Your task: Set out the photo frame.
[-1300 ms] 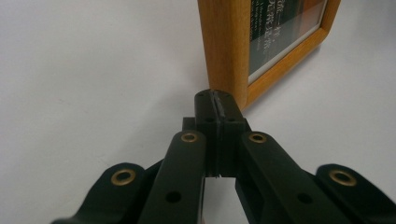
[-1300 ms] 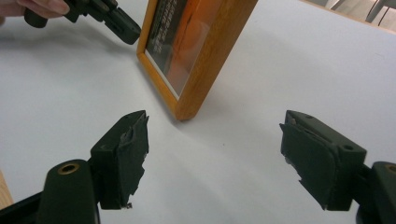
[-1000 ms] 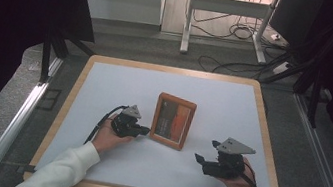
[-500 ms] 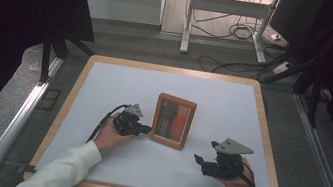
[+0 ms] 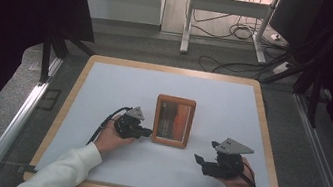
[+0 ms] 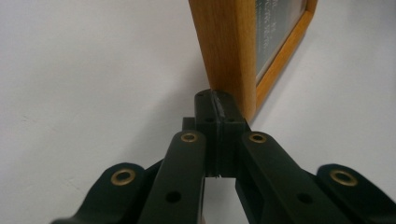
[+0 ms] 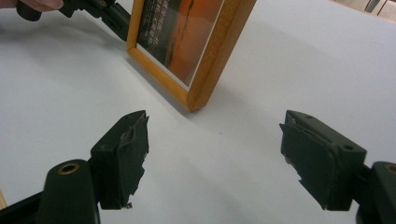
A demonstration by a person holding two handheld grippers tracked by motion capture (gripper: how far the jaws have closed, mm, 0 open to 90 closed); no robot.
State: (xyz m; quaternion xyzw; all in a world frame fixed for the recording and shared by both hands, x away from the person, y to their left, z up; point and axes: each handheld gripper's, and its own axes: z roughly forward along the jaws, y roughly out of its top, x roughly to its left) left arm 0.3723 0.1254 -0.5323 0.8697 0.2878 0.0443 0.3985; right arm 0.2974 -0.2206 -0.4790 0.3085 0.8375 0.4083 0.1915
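Nothing has shifted since the earlier frames: both hands and the picture frame sit where they were. The white table (image 5: pixel 104 89) with its wooden border carries a wooden picture frame (image 5: pixel 173 121) near its middle, standing on its lower edge and leaning back a little. The left gripper (image 5: pixel 144 132) rests on the table with its jaws closed together on nothing, tips right against the frame's lower left corner; whether they actually press it is hard to tell. The right gripper (image 7: pixel 215 158) hovers off to the frame's right, jaws wide apart and empty, pointing at the frame's near corner. The step in hand looks like steadying the frame before a grasp. Next, the right gripper probably needs to advance until the wooden edge sits between its jaws, then close.
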